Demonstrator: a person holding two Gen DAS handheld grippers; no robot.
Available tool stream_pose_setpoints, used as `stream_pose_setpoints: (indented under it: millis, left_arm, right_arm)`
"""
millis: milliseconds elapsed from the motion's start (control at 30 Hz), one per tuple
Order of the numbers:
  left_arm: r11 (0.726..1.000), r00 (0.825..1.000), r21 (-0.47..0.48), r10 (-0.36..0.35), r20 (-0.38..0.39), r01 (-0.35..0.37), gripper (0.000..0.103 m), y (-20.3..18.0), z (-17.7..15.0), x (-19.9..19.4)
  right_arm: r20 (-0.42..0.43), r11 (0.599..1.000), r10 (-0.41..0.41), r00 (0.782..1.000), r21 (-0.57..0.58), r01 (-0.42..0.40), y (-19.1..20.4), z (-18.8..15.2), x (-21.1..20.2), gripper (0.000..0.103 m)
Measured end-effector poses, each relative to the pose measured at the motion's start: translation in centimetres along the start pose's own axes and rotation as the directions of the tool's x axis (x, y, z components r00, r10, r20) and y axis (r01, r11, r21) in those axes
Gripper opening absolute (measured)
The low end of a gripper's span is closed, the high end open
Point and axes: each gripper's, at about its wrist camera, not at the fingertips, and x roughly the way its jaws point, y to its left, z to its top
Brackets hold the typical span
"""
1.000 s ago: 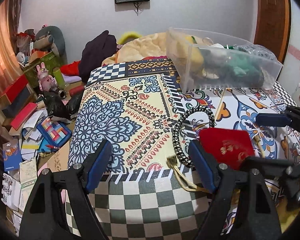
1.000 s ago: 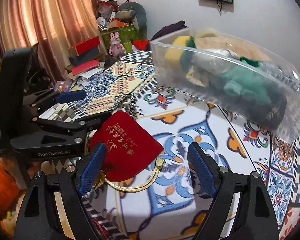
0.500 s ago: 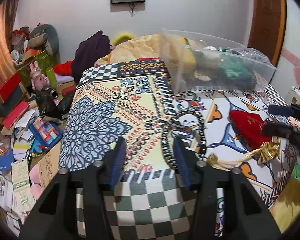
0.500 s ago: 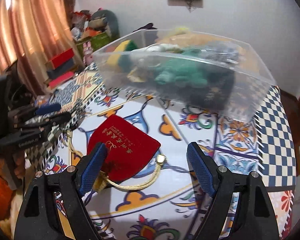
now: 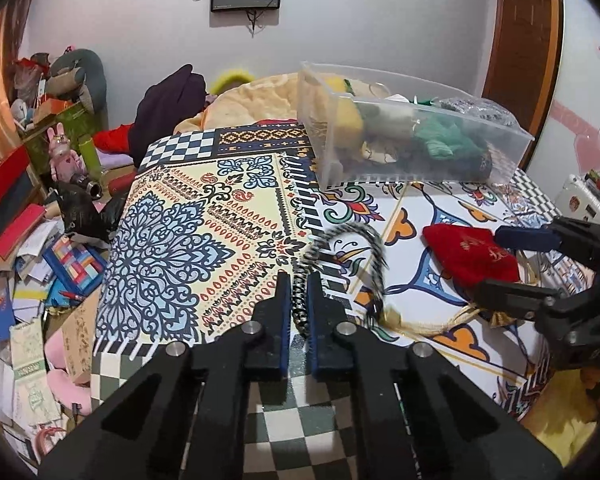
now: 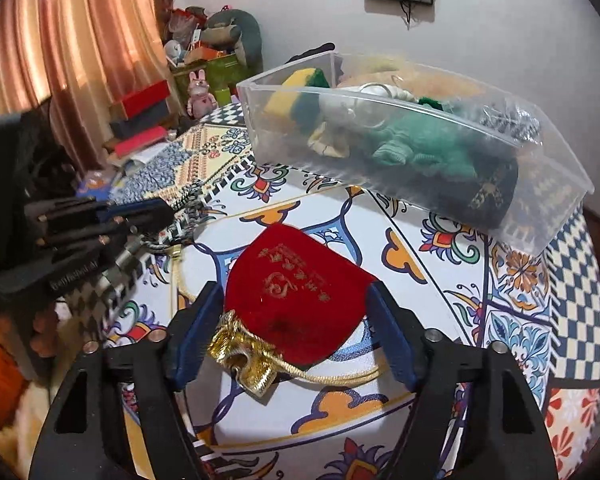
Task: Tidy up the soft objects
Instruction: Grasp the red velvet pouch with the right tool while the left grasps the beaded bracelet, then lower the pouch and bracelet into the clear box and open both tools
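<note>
My left gripper (image 5: 299, 280) is shut on a black-and-white braided cord loop (image 5: 342, 244) that rises off the patterned tablecloth (image 5: 180, 216). The cord also shows in the right wrist view (image 6: 188, 204), held by the left gripper (image 6: 156, 210). A red velvet pouch (image 6: 296, 284) with a gold drawstring (image 6: 244, 354) lies on the cloth. My right gripper (image 6: 294, 298) is open, its jaws on either side of the pouch, which also shows in the left wrist view (image 5: 468, 250).
A clear plastic bin (image 5: 412, 136) holding yellow, green and dark soft items stands at the back of the table; it also shows in the right wrist view (image 6: 416, 136). Clutter of boxes, books and toys (image 5: 40, 200) lies left of the table.
My left gripper has closed on the braided cord and lifted it. My right gripper has come down around the red pouch, jaws still open.
</note>
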Motion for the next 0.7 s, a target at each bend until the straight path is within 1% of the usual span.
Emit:
stream_pose_setpoints:
  millis: [33, 67, 133, 200, 267, 467, 700]
  left_arm:
    - [1.0, 1.0, -0.005, -0.005, 0.0, 0.005, 0.006, 0.0, 0.0, 0.0]
    - [1.0, 1.0, -0.007, -0.006, 0.0, 0.006, 0.005, -0.1, 0.0, -0.1]
    - [1.0, 1.0, -0.011, -0.016, -0.003, 0.016, 0.005, -0.2, 0.0, -0.1]
    - [1.0, 1.0, -0.014, -0.023, -0.001, 0.023, 0.005, -0.4, 0.1, -0.2]
    - [1.0, 1.0, -0.014, -0.022, 0.012, 0.023, 0.005, -0.6, 0.3, -0.6]
    - [1.0, 0.997, -0.009, -0.021, 0.069, 0.022, 0.005, -1.3, 1.8, -2.2]
    - [0.999, 0.985, -0.002, -0.048, 0.164, 0.049, 0.005, -2.5, 5.4, -3.8]
  right_arm:
    - [0.004, 1.0, -0.008, 1.0, 0.001, 0.008, 0.0, 0.0, 0.0, 0.05]
    - [0.006, 1.0, -0.015, 1.0, 0.006, 0.015, -0.3, 0.0, -0.1, 0.045]
    - [0.008, 1.0, -0.012, 1.0, 0.028, 0.012, -0.9, 0.1, -0.3, 0.03]
    - [0.01, 0.998, 0.002, 1.0, 0.055, -0.003, -1.7, 0.2, -0.5, 0.024]
    - [0.025, 0.997, 0.01, 1.0, 0.075, -0.012, -2.2, 0.2, -0.9, 0.023]
    - [0.094, 0.996, -0.017, 0.995, 0.089, 0.009, -2.8, 1.0, -2.9, 0.023]
    - [0.202, 0.992, -0.058, 0.978, 0.122, 0.034, -4.7, 2.8, -6.3, 0.023]
